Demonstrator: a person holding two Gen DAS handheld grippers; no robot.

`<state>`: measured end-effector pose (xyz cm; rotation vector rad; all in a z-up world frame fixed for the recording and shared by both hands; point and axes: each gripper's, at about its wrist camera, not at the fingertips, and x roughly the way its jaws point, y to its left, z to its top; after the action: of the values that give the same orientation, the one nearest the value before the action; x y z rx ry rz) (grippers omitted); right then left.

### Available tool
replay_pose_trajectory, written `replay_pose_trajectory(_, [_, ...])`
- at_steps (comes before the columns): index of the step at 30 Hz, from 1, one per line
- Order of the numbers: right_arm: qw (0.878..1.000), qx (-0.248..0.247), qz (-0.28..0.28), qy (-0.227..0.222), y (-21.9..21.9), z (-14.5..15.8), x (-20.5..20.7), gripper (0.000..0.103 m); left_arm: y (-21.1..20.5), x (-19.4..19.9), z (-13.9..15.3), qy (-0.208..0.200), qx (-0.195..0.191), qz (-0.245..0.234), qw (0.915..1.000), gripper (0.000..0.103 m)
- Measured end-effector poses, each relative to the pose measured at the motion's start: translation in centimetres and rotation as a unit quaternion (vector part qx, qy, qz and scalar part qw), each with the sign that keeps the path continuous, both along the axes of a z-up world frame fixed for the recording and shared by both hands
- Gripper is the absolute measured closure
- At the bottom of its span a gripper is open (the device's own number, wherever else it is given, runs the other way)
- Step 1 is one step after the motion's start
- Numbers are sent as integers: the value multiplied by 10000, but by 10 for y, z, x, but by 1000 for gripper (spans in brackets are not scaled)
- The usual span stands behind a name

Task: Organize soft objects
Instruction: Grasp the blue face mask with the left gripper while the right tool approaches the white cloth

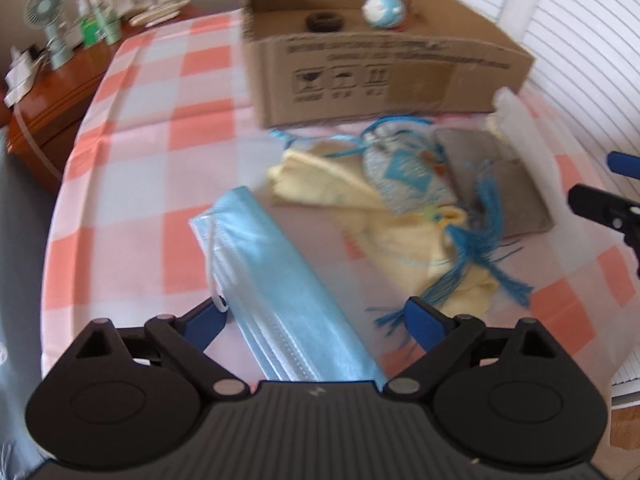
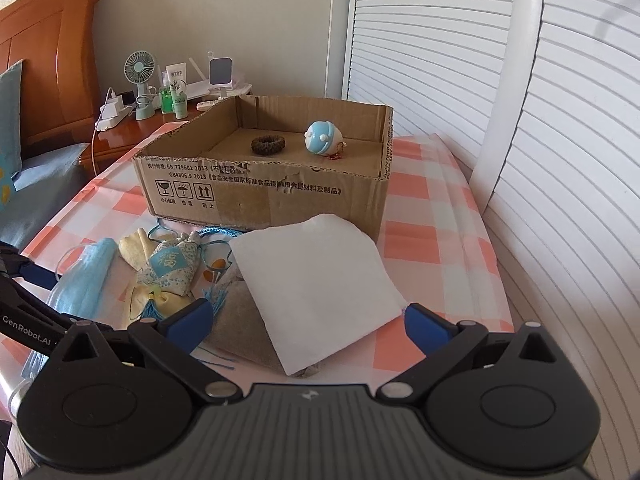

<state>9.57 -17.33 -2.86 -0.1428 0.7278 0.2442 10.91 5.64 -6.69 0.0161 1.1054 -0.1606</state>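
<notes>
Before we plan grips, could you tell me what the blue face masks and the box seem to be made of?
The blue face masks look like thin nonwoven fabric, slightly shiny: pleated layers, white ear loops. The box is plain brown corrugated cardboard, matte: printed handling symbols and a torn, ragged front edge.

A brown corrugated cardboard box (image 2: 264, 184) looks matt, its front edge torn and rough. Inside it rest a glossy blue-and-white plastic ball toy (image 2: 322, 137) and a dark fuzzy cloth hair tie (image 2: 268, 144). Before the box lie a smooth white folded paper tissue (image 2: 316, 280), a pale-blue non-woven pleated mask stack (image 1: 276, 280) and a coarse grey cloth (image 2: 248, 328). Left of the box stands a polished, glossy wooden nightstand (image 2: 128, 136).
</notes>
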Motion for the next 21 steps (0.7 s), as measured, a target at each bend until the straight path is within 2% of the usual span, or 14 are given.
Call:
replay_pose_trajectory(4, [10000, -12, -37, -17, -3, 0, 1, 0, -17, 7, 1, -241, -180, -415, 9987, 16])
replay_pose_trajectory(8, [10000, -81, -45, -3, -5, -3, 5, 0, -29, 10, 2, -401, -140, -585, 9974, 36])
replay_pose_trajectory(11, [9999, -155, -14, 10, -5, -6, 9, 0, -26, 9, 4, -443, -126, -282, 9985, 39])
replay_pose_trajectory(13, [9998, -182, -11, 21, -5, -7, 10, 0, -21, 11, 6, -397, -278, 45, 9988, 44])
replay_pose_trajectory(15, [9998, -193, -21, 15, -5, -7, 11, 0, -18, 12, 7, -423, -392, 299, 9979, 65])
replay_pose_trajectory(17, [9999, -161, -18, 0, -6, -6, 10, 0, -18, 13, 8, -460, -296, 408, 9977, 77])
replay_pose_trajectory(21, [9999, -137, -8, 5, -7, -6, 10, 0, -8, 10, 9, -408, -475, 429, 9971, 88])
